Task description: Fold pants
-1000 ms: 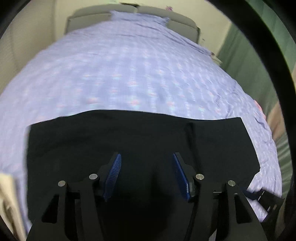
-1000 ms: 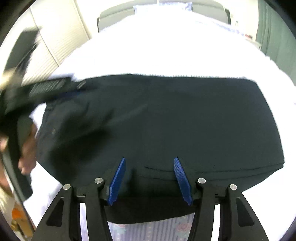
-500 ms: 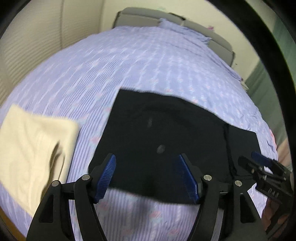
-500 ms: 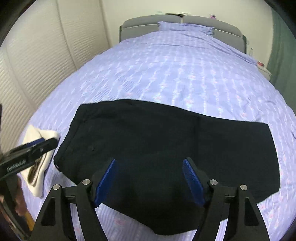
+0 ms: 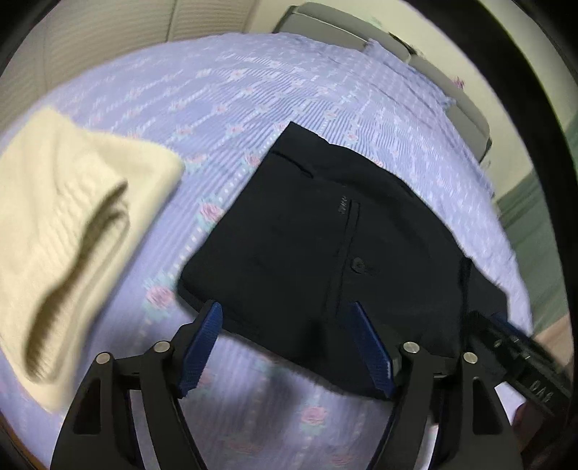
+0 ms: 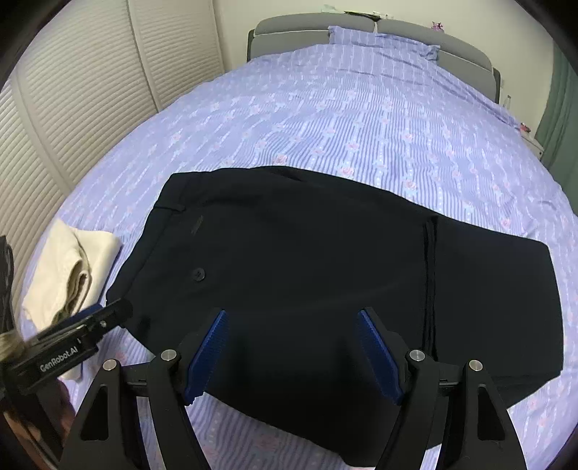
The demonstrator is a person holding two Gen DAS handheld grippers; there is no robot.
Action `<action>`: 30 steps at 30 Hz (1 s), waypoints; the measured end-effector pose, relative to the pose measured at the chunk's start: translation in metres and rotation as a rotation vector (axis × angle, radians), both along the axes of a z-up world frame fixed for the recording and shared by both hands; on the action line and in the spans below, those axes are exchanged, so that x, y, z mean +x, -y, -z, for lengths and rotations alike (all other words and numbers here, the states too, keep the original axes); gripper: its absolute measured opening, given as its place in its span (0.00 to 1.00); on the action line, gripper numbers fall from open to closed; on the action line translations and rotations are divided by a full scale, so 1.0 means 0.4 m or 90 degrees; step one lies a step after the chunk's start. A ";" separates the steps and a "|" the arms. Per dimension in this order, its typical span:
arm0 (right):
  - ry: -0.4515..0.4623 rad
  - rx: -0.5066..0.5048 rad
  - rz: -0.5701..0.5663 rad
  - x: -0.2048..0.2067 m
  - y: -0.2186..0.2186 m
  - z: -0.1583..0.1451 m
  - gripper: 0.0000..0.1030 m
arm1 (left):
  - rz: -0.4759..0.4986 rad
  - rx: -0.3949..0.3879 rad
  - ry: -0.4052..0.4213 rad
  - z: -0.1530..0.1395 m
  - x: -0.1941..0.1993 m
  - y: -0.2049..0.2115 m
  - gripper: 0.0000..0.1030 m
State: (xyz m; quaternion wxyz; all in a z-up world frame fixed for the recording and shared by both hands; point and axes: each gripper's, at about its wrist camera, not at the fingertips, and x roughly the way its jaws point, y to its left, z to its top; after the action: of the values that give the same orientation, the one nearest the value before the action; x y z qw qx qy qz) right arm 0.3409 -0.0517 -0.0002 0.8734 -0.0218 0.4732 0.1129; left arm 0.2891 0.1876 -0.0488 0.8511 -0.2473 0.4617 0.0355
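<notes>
Black pants (image 6: 307, 274) lie folded flat on the bed, waistband and back-pocket button to the left, folded leg ends to the right. They also show in the left wrist view (image 5: 325, 246). My left gripper (image 5: 289, 352) is open and empty, held above the pants' near left edge. My right gripper (image 6: 294, 356) is open and empty, held above the pants' near edge. The left gripper also shows at the lower left of the right wrist view (image 6: 72, 340), and the right gripper shows at the lower right of the left wrist view (image 5: 520, 361).
A folded cream garment (image 5: 61, 231) lies on the bed left of the pants, also in the right wrist view (image 6: 68, 274). The bed has a lilac striped floral sheet (image 6: 361, 126), a pillow and a grey headboard (image 6: 289, 32). Louvred closet doors (image 6: 72, 90) stand to the left.
Both grippers have lifted and pulled back from the pants, staying open. The left wrist view has swung left, bringing the cream garment into view.
</notes>
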 end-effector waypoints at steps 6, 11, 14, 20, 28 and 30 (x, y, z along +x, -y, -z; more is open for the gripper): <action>-0.019 0.010 0.013 0.004 0.009 0.011 0.72 | -0.097 -0.138 0.002 0.072 -0.016 -0.039 0.78; -0.043 0.030 0.023 0.010 -0.001 0.033 0.72 | -0.160 -0.234 -0.014 0.146 -0.038 -0.061 0.78; -0.054 0.034 0.021 0.016 -0.014 0.050 0.72 | -0.164 -0.244 -0.008 0.169 -0.026 -0.073 0.77; -0.067 0.047 0.031 0.032 -0.024 0.073 0.72 | -0.115 -0.212 0.019 0.112 0.035 -0.062 0.71; -0.073 0.051 0.047 0.052 -0.017 0.085 0.72 | -0.152 -0.253 0.004 0.184 0.084 -0.116 0.75; -0.070 0.052 0.050 0.057 -0.013 0.087 0.72 | -0.166 -0.277 0.004 0.195 0.100 -0.124 0.82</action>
State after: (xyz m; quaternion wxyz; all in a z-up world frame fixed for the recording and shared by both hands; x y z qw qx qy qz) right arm 0.3637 -0.0466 -0.0348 0.8498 0.0384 0.5163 0.0989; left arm 0.3293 0.2372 -0.1267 0.7673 -0.4825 0.4200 0.0442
